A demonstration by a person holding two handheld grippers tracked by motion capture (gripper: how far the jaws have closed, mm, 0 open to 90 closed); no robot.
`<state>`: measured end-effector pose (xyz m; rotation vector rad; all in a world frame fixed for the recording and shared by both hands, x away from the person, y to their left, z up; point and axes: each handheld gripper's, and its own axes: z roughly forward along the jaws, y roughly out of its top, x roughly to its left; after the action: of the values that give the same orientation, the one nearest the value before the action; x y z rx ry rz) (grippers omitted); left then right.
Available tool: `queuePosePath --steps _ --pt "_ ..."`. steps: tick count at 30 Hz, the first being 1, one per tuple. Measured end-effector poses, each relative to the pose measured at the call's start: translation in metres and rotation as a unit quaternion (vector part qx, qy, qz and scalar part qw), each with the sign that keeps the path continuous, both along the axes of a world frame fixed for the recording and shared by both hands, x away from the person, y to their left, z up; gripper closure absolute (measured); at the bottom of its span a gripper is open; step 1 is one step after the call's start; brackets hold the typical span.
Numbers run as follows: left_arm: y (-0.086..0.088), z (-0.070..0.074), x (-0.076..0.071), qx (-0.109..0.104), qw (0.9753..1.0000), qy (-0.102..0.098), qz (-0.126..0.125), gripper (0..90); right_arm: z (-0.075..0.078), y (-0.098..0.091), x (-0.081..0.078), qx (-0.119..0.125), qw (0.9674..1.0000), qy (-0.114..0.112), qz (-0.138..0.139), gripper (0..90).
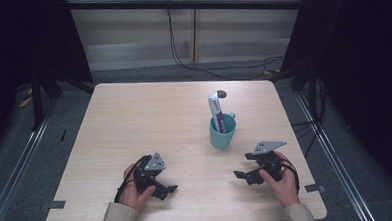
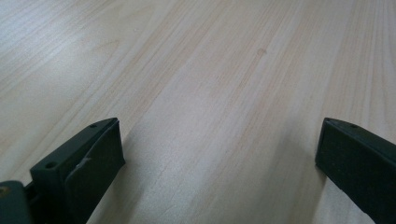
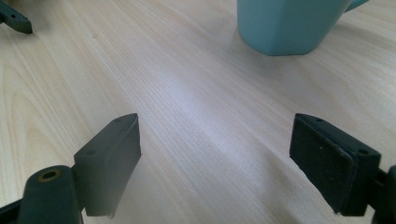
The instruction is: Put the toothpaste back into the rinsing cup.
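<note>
A teal mug (image 1: pixel 223 132) stands upright on the worktop (image 1: pixel 149 117), with a white and purple tube (image 1: pixel 216 111) leaning inside it, its dark cap end poking well above the rim. Taking the mug as the landmark: the right hand-held gripper (image 1: pixel 242 175) rests on the wood just in front of it and slightly to its right, jaws spread wide with nothing between them. The left hand-held gripper (image 1: pixel 170 189) lies well to the mug's left and nearer the person, likewise released and empty.

The mug looks like glazed ceramic (so stiff, fairly heavy, smooth enough to slip and liable to chip if knocked over). Its wall seems wider than the jaws would like; the rim or the handle at its far right side is probably the surer hold. The tube should be light and squashy, best pinched gently near the stiff cap end.
</note>
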<state>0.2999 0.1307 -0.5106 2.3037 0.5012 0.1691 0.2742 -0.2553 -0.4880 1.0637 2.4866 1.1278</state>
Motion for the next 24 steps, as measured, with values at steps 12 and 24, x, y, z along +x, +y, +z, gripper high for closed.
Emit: queuePosePath --steps 12,24 --pt "0.000 0.000 0.000 0.000 1.0000 0.000 0.000 0.6 -0.014 0.001 -0.006 -0.023 0.9997 0.002 0.007 15.9" --pt "0.000 0.000 0.000 0.000 1.0000 0.000 0.000 0.6 -0.022 0.002 -0.013 -0.024 0.9994 -0.024 -0.002 14.1"
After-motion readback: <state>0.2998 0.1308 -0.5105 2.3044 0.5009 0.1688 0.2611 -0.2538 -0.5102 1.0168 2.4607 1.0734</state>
